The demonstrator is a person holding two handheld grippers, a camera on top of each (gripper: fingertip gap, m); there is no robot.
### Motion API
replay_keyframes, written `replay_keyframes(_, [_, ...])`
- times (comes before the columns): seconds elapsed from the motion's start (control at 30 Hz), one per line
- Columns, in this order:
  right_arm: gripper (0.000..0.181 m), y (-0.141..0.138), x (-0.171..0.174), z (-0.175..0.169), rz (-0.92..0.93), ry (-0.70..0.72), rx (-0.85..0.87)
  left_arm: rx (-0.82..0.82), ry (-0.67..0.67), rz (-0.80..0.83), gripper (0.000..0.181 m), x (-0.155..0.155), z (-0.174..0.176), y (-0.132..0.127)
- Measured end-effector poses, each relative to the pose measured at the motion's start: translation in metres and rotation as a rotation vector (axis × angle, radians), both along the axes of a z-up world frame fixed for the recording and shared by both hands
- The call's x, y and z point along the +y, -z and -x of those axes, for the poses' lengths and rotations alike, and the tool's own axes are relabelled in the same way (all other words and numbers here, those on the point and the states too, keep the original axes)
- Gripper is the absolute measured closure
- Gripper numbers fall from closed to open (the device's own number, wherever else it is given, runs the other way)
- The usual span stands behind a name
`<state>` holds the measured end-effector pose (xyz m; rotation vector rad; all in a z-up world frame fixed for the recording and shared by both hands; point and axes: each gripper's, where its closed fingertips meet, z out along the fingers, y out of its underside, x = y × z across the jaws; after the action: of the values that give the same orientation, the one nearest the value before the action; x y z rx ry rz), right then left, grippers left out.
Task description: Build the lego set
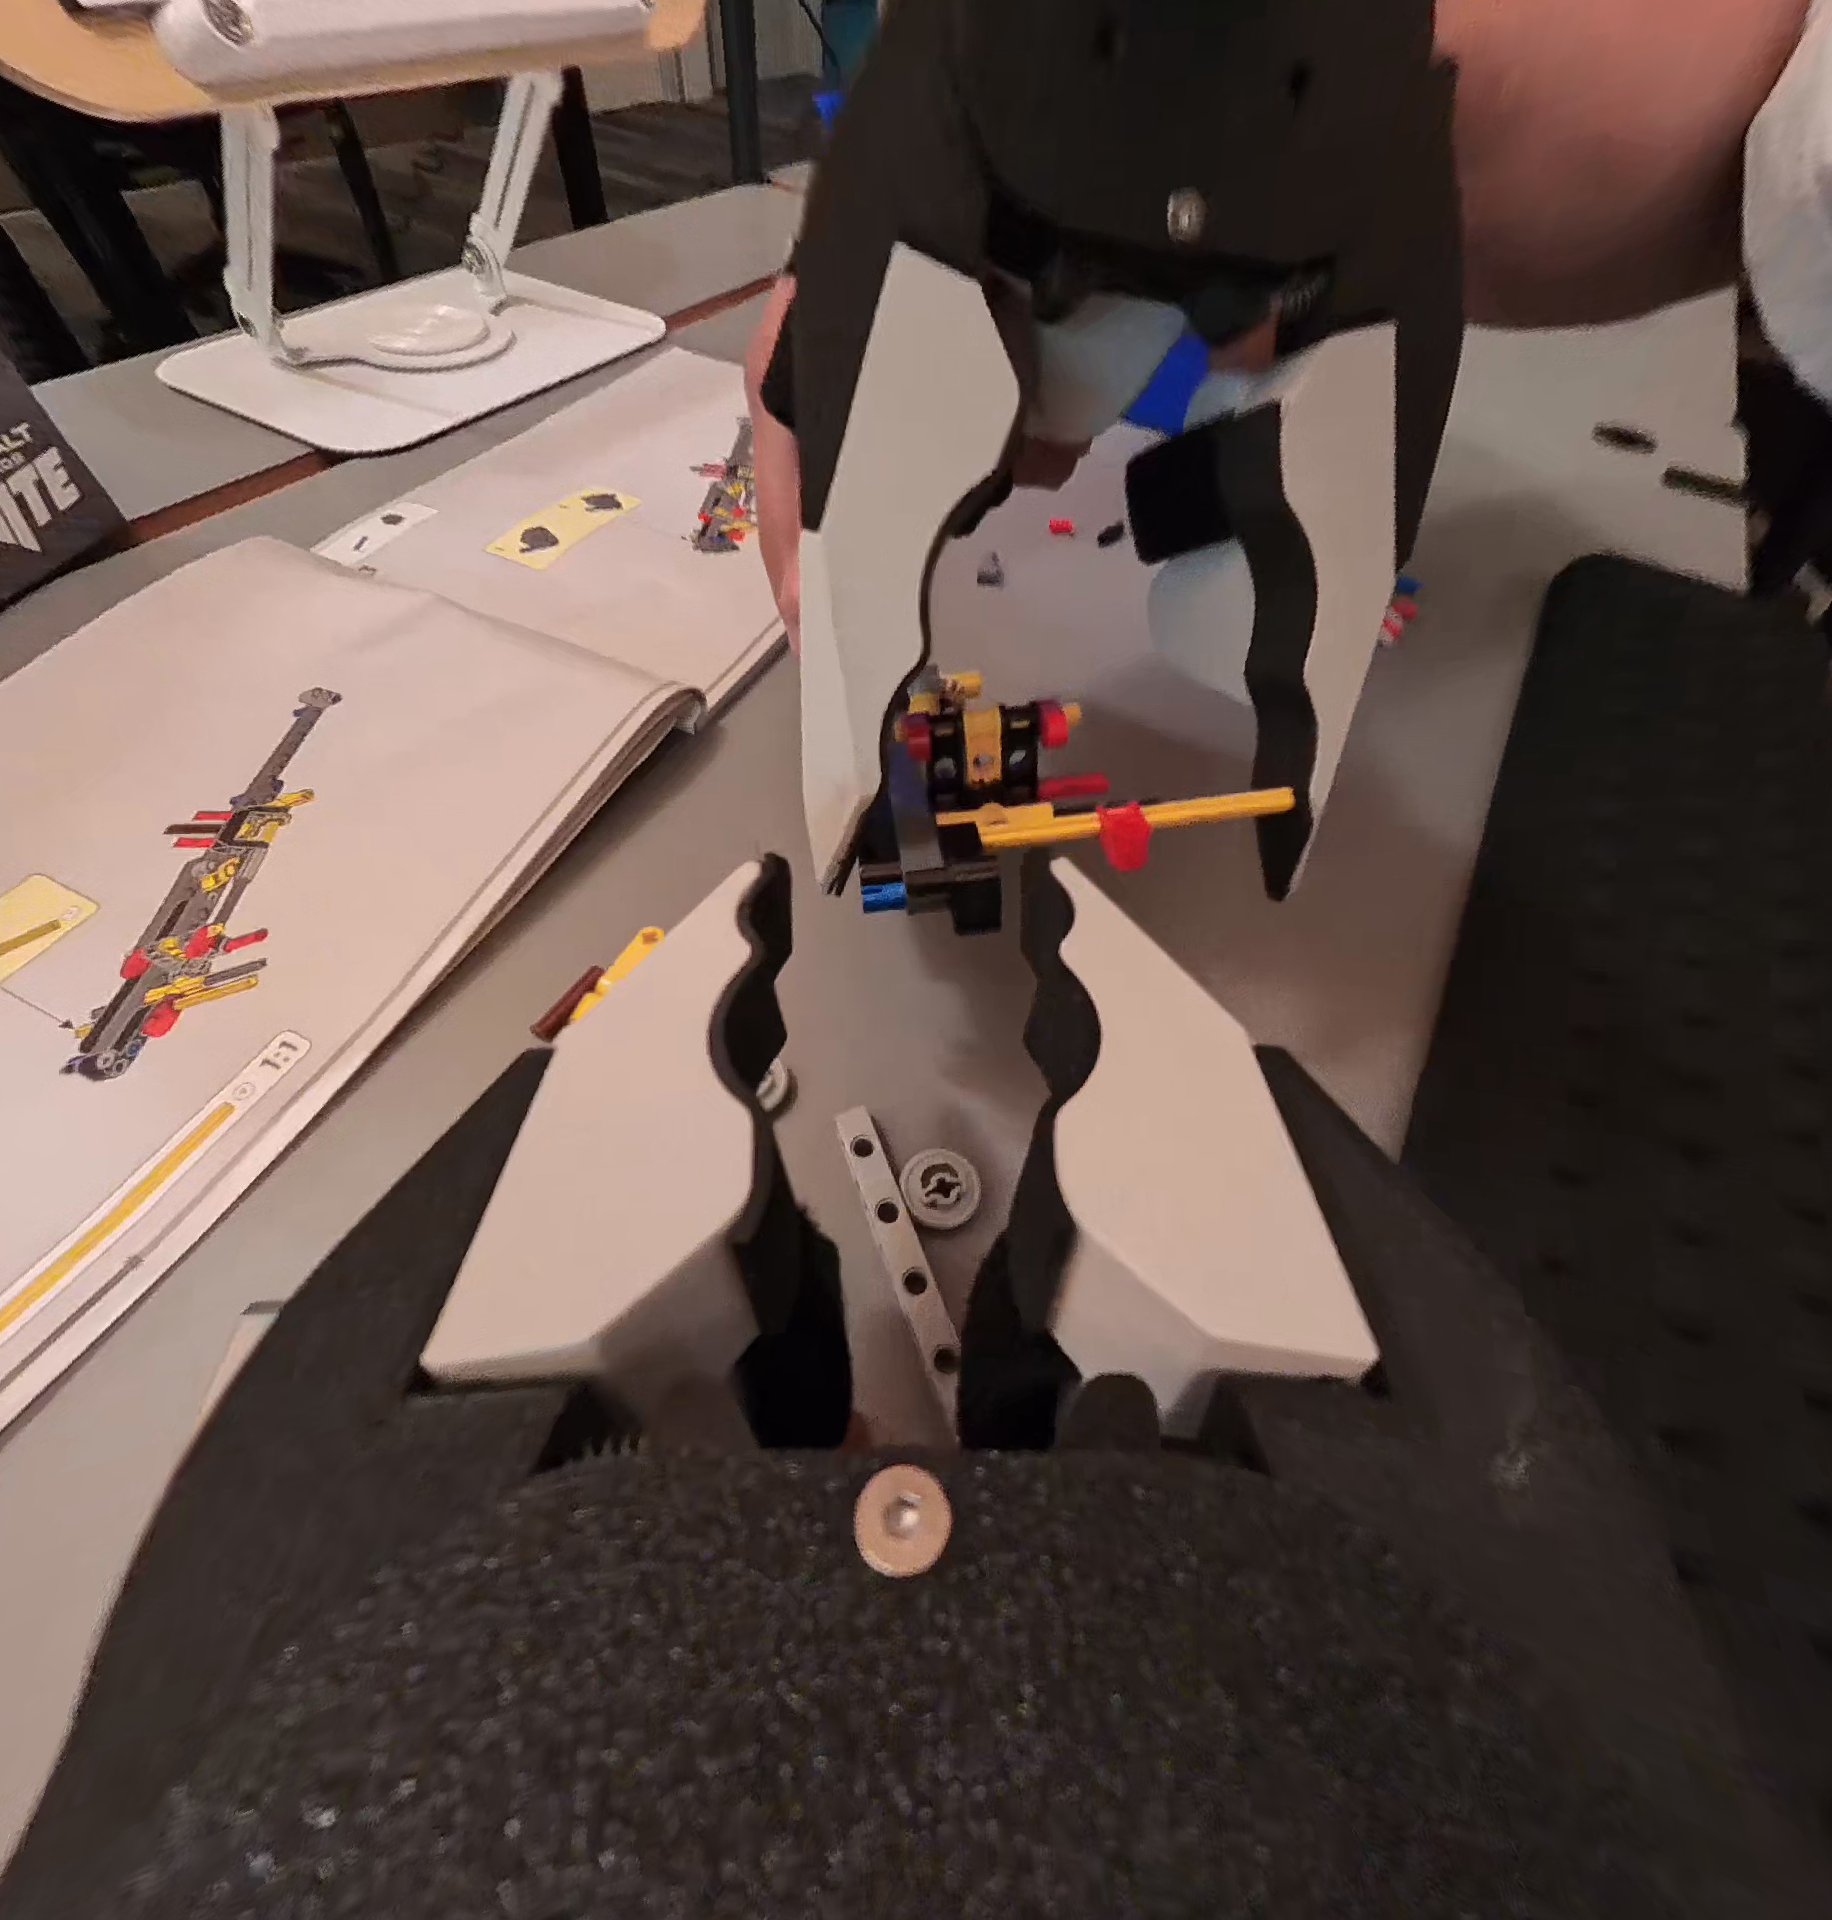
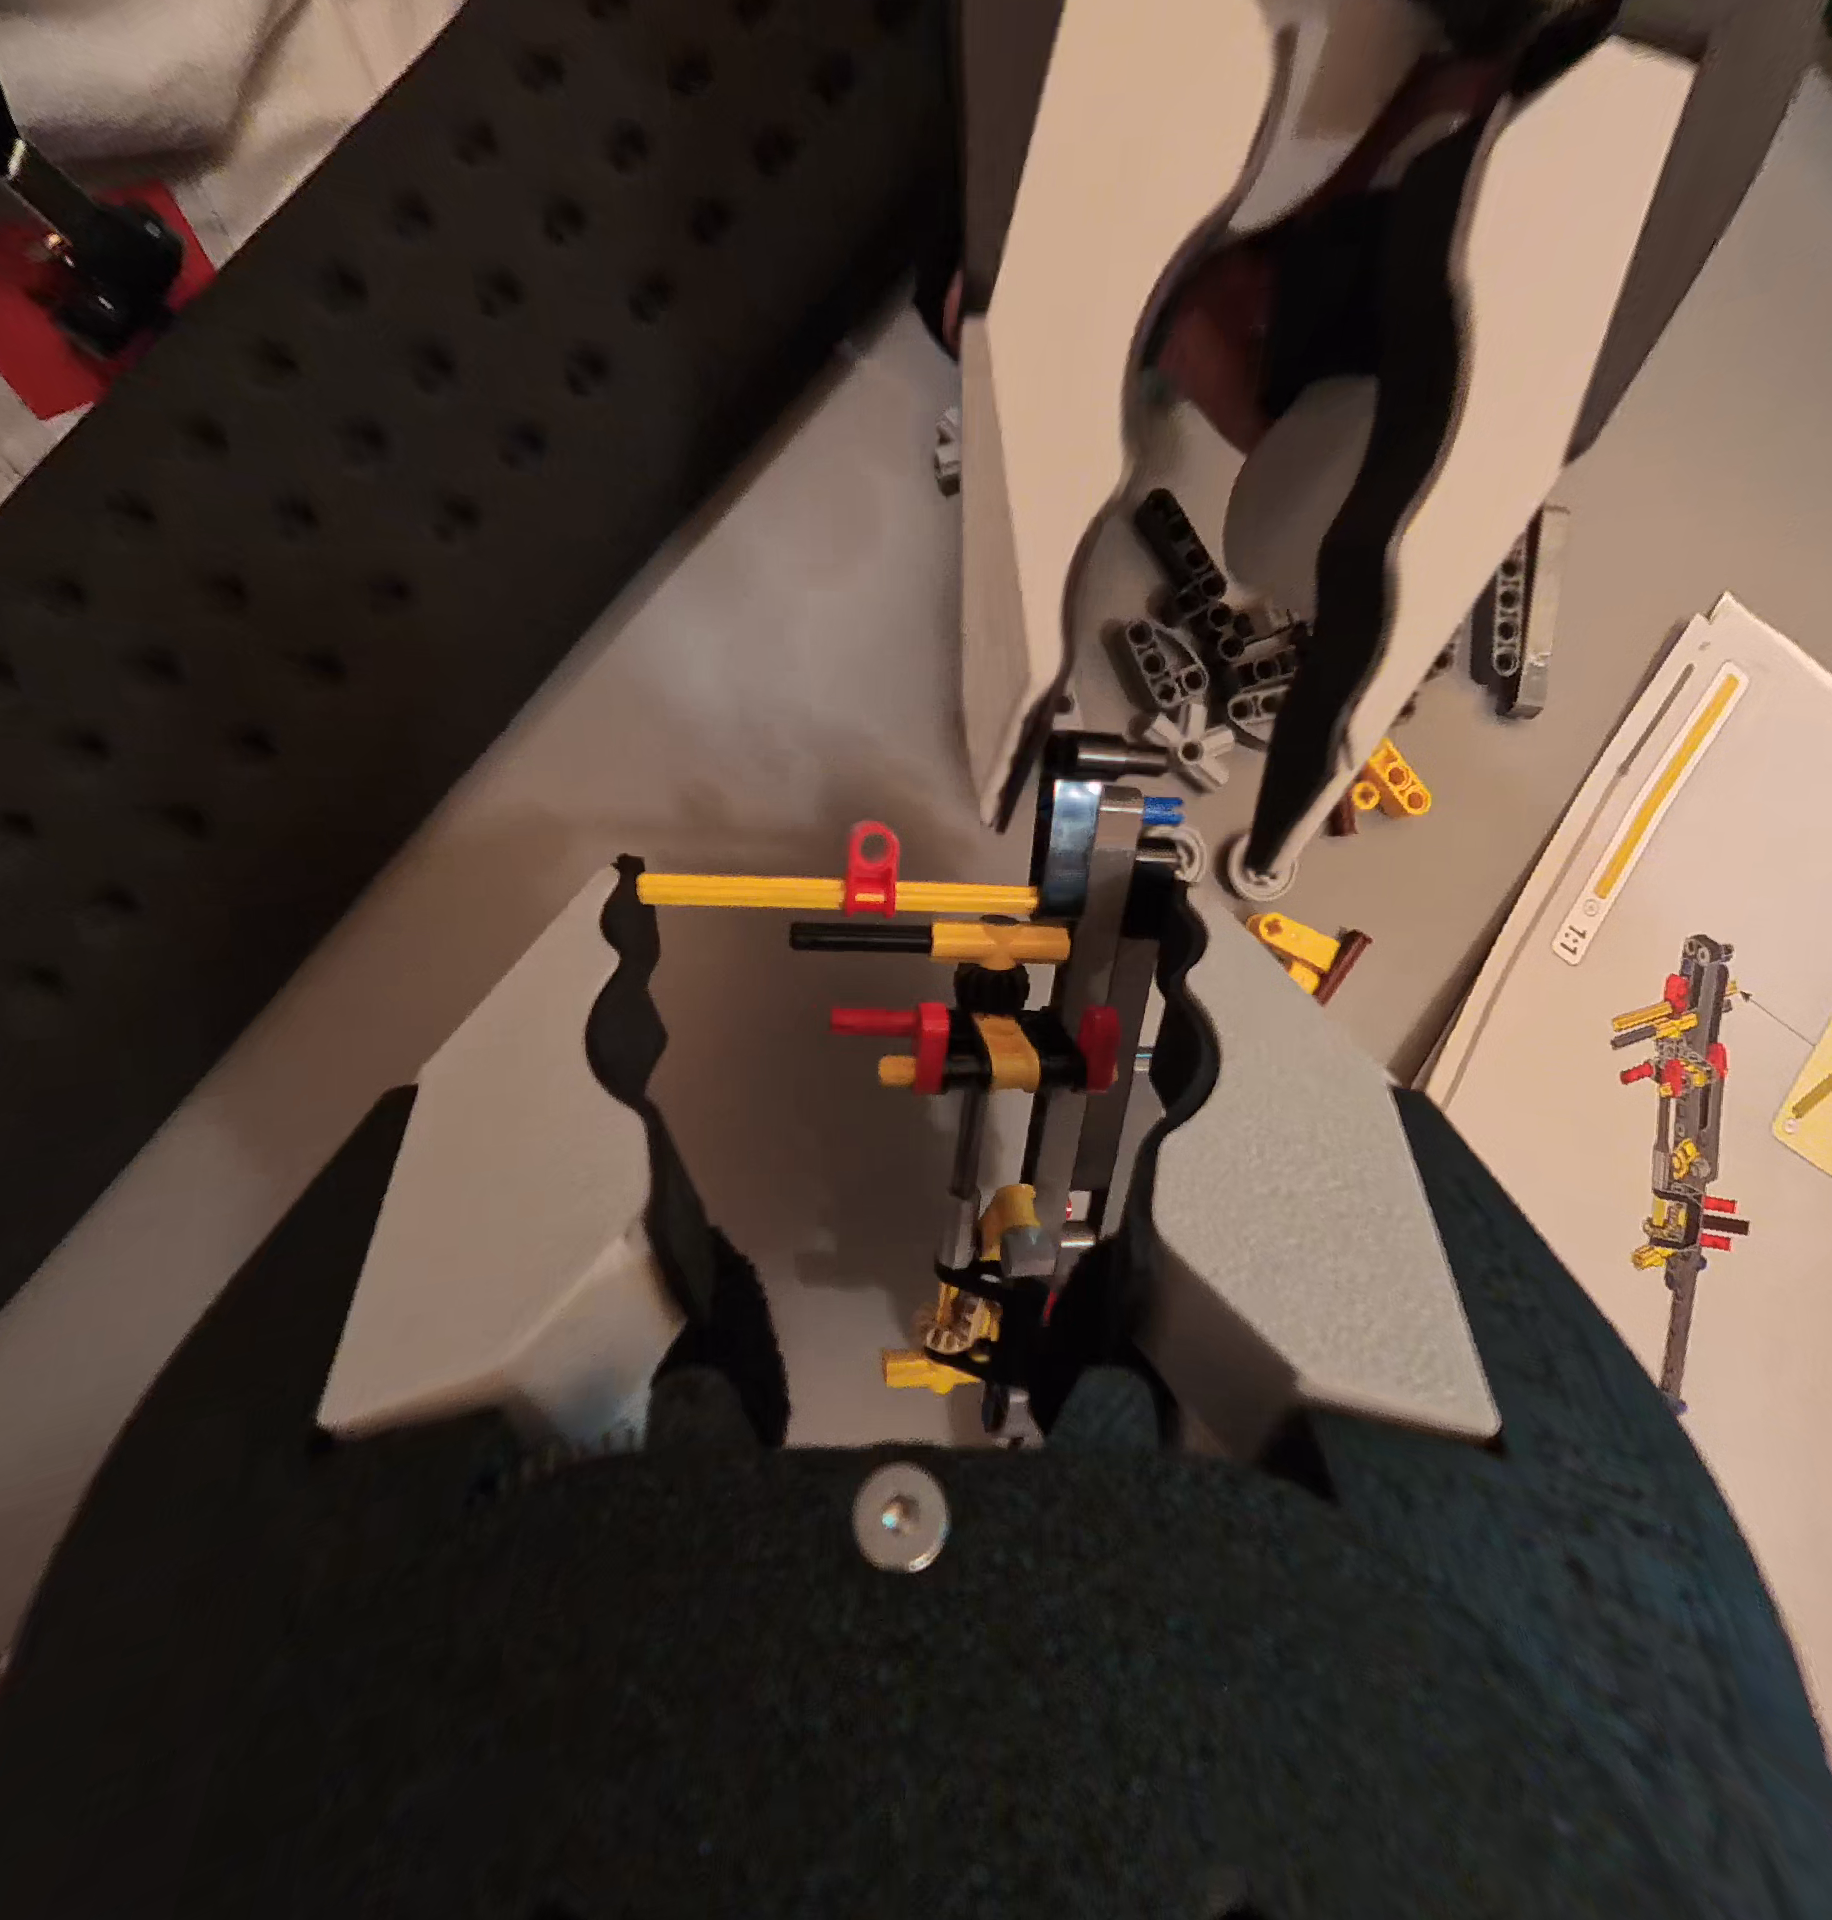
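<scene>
We hold the lego assembly (image 2: 1047,1060) inside our right gripper (image 2: 891,894), whose fingers stand wide apart, one finger (image 2: 1296,1195) against its grey beam; whether it is clamped we cannot tell. Its long axis runs along those fingers, away from us, with the yellow axle (image 2: 766,890) sticking out sideways. Beyond the assembly, our left gripper (image 2: 1130,821) hangs over it, fingers apart. We should steady the beam, then press squarely.

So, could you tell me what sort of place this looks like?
Probably an indoor workbench or office desk: a grey table holds an open instruction booklet, loose building pieces and a white stand.
</scene>
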<state>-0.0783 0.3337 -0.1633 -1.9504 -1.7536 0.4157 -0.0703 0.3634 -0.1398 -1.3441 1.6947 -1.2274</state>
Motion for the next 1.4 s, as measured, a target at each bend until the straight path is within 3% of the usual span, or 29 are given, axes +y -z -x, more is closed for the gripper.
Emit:
replay_keyframes(0.23, [0.086, -0.001, 0.0, 0.004, -0.047, 0.001, 0.045, 0.016, -0.029, -0.119, 0.148, -0.002, -0.003, 0.01])
replay_keyframes(0.37, [0.086, -0.003, 0.003, 0.008, -0.034, 0.075, 0.099, 0.007, -0.051, -0.215, 0.152, 0.003, -0.004, 0.011])
replay_keyframes(0.87, [0.086, -0.006, 0.016, 0.002, -0.321, 0.084, 0.037, -0.065, -0.126, -0.283, 0.154, 0.011, -0.007, -0.002])
replay_keyframes(1.03, [0.086, -0.007, 0.014, 0.003, -0.246, 0.088, 0.054, -0.103, -0.144, -0.451, 0.156, 0.011, -0.005, -0.004])
replay_keyframes(1.13, [0.082, -0.006, 0.018, 0.002, -0.257, 0.115, 0.06, -0.097, -0.149, -0.459, 0.157, 0.013, -0.005, -0.004])
replay_keyframes(1.2, [0.061, -0.005, 0.026, -0.003, -0.28, 0.179, 0.059, -0.081, -0.141, -0.439, 0.157, 0.013, -0.004, 0.0])
replay_keyframes(1.27, [0.059, 0.002, 0.025, -0.007, -0.223, 0.218, 0.051, -0.083, -0.136, -0.445, 0.157, 0.012, -0.003, 0.0])
replay_keyframes(1.4, [0.07, 0.011, 0.013, -0.003, -0.09, 0.204, 0.073, -0.102, -0.102, -0.474, 0.158, 0.007, -0.003, 0.001])
